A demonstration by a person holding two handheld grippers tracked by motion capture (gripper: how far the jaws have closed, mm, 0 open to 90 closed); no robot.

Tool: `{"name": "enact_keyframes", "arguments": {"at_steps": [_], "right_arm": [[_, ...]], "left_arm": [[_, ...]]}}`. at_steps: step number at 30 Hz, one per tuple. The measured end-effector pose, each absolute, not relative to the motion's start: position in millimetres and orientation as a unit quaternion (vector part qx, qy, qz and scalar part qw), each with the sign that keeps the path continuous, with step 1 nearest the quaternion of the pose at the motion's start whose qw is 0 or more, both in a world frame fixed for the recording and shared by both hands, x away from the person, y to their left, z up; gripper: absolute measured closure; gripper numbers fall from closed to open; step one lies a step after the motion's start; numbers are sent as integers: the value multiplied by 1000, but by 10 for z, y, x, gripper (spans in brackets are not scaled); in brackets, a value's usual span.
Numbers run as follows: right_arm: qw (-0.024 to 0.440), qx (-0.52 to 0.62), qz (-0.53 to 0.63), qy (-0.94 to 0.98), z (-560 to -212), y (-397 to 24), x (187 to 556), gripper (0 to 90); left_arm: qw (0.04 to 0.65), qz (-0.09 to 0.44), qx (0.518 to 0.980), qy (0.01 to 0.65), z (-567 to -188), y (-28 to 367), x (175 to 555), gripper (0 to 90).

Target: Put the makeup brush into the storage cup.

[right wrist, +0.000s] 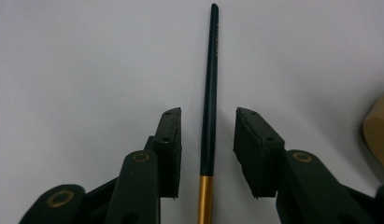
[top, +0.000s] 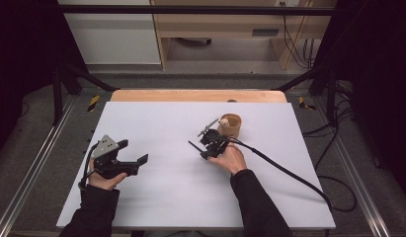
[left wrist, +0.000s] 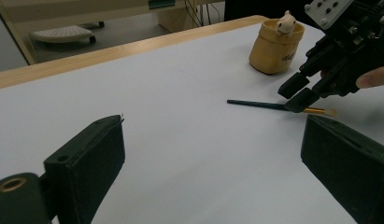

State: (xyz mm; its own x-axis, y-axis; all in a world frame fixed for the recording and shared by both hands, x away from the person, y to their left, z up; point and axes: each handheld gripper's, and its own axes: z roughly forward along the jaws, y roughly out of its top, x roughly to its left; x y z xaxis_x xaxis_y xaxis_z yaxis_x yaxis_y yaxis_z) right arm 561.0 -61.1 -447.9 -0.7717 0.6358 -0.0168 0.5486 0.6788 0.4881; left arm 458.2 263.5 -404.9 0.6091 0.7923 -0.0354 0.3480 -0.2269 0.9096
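A dark green paintbrush [right wrist: 209,93] with a gold ferrule lies flat on the white sheet [top: 161,197]. My right gripper [right wrist: 208,116] stands low over it, open, one jaw on each side of the handle with a gap on both sides. In the high view the right gripper [top: 205,150] sits just right of the table's middle, and the brush handle [top: 194,146] pokes out to its left. The left gripper view has the brush [left wrist: 257,104] with pale bristles under the right gripper [left wrist: 297,92]. My left gripper [top: 134,150] rests at the left, open wide and holding nothing [left wrist: 208,154].
A tan cup-shaped holder [top: 231,127] with a small pale toy animal [left wrist: 287,22] in it stands just behind the right gripper. A black cable [top: 289,173] trails from the right gripper to the front right. A wooden strip [top: 190,95] edges the far side.
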Motion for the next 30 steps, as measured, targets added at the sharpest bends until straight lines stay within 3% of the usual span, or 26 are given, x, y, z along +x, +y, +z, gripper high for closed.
{"name": "enact_keyframes", "arguments": {"at_steps": [18,30], "right_arm": [[81,327,227,914,-4556,-606,5636,825],[82,330,231,912,-4540,-604,5604,833]], "left_arm": [[490,225,752,380,-4057,2628,4586,58],[488,227,753,379,-4056,2626,4585,59]]}}
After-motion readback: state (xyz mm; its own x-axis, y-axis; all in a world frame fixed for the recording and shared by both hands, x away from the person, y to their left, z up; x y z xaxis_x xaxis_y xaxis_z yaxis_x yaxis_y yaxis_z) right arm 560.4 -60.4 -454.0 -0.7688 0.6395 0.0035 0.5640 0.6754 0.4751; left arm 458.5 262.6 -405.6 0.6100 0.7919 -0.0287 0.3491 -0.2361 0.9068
